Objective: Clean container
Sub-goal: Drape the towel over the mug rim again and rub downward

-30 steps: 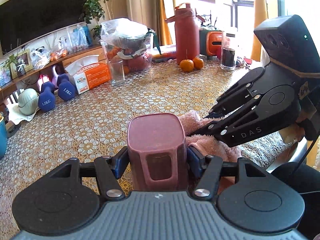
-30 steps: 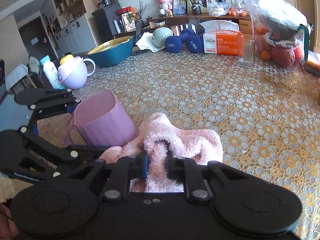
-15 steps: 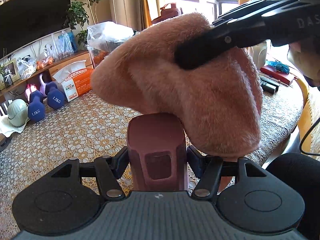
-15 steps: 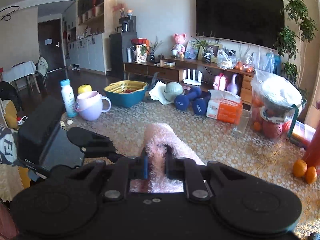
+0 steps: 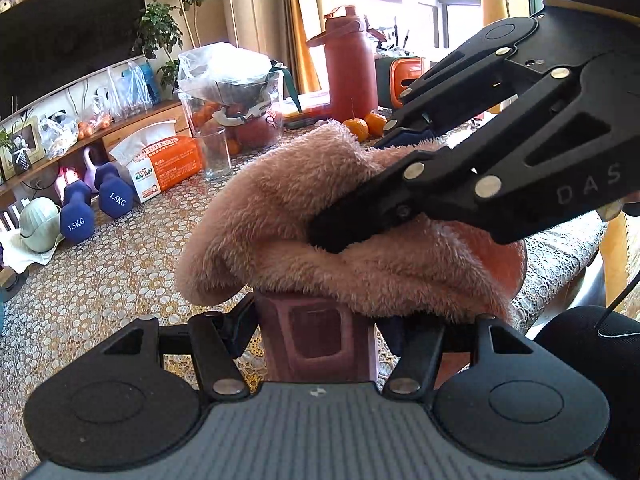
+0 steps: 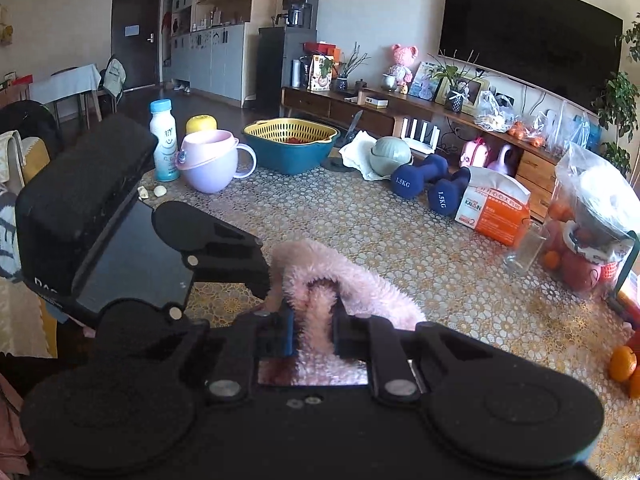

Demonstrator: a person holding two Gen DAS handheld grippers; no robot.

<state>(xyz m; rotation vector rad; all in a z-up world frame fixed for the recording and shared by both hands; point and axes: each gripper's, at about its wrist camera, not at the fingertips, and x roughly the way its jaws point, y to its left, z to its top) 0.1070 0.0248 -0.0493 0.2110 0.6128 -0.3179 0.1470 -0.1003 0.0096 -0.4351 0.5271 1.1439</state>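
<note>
The left gripper [image 5: 316, 332] is clamped on the mauve container [image 5: 318, 334], held above the patterned tablecloth [image 5: 132, 264]. One fluffy pink cloth [image 5: 320, 220] drapes over the container's top, pinched in the closed right gripper [image 6: 314, 326]. Farther off stand one empty glass [image 5: 216, 154], two blue 1.5KG dumbbells [image 5: 98, 206], one orange tissue box [image 5: 168, 164] and two tangerines [image 5: 366, 126].

"1.5KG" in white on both blue dumbbells [image 5: 96, 208], far ahead-left of the left jaws. "KAISIN" plus a "2" on the orange tissue box [image 5: 166, 166] just beside them. "DAS" embossed on the right gripper [image 5: 416, 184] body, right of the left jaws. Milk bottle [image 6: 164, 146] label print unreadable.
</note>
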